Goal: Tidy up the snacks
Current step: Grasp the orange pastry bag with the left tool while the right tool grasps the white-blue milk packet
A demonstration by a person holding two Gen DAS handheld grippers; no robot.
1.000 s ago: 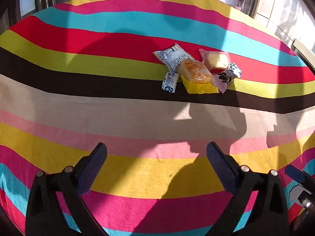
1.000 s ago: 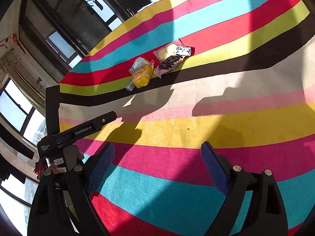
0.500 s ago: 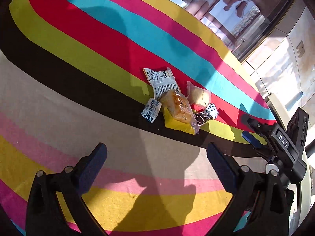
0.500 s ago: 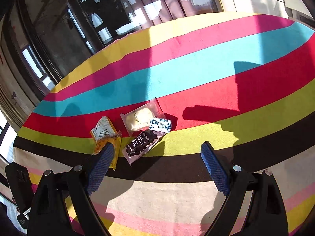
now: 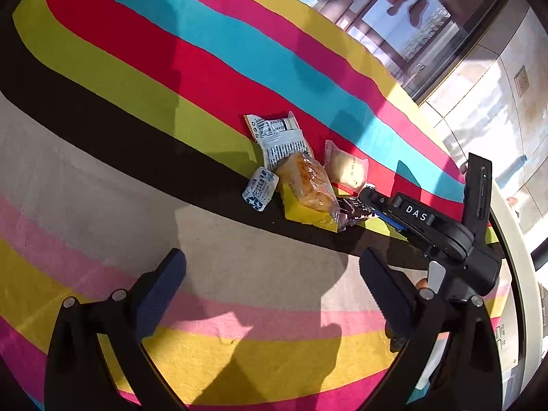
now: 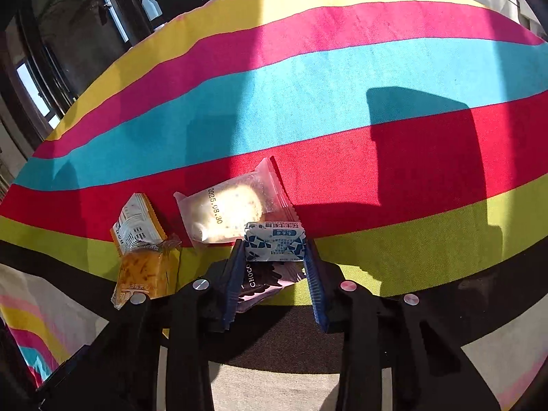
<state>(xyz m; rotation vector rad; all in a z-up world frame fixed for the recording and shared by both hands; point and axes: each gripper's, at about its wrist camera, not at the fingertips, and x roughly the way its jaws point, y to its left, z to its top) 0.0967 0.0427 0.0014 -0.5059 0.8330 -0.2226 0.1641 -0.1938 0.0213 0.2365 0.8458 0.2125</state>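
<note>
Several wrapped snacks lie in a pile on the striped cloth [image 6: 342, 78]. My right gripper [image 6: 274, 250] is at the pile and its jaws are closing. The pads touch both ends of a small blue-and-white packet [image 6: 274, 241], which lies on a dark chocolate packet [image 6: 263, 281]. Just beyond is a clear packet with a pale cake [image 6: 226, 214]. To the left lie an orange cake packet [image 6: 145, 274] and a white printed packet [image 6: 137, 224]. My left gripper [image 5: 272, 257] hangs open and empty short of the pile, near a second blue-and-white packet [image 5: 259, 193].
The right tool's black housing [image 5: 414, 214] reaches into the pile from the right in the left wrist view. Window frames [image 6: 85, 34] stand past the cloth's far edge. A pale floor [image 5: 479, 102] lies beyond the table's right rim.
The right gripper has come up to the pile, and its wide jaws have narrowed onto the small blue-and-white packet. The left view has rolled, and the right tool now shows in it.
</note>
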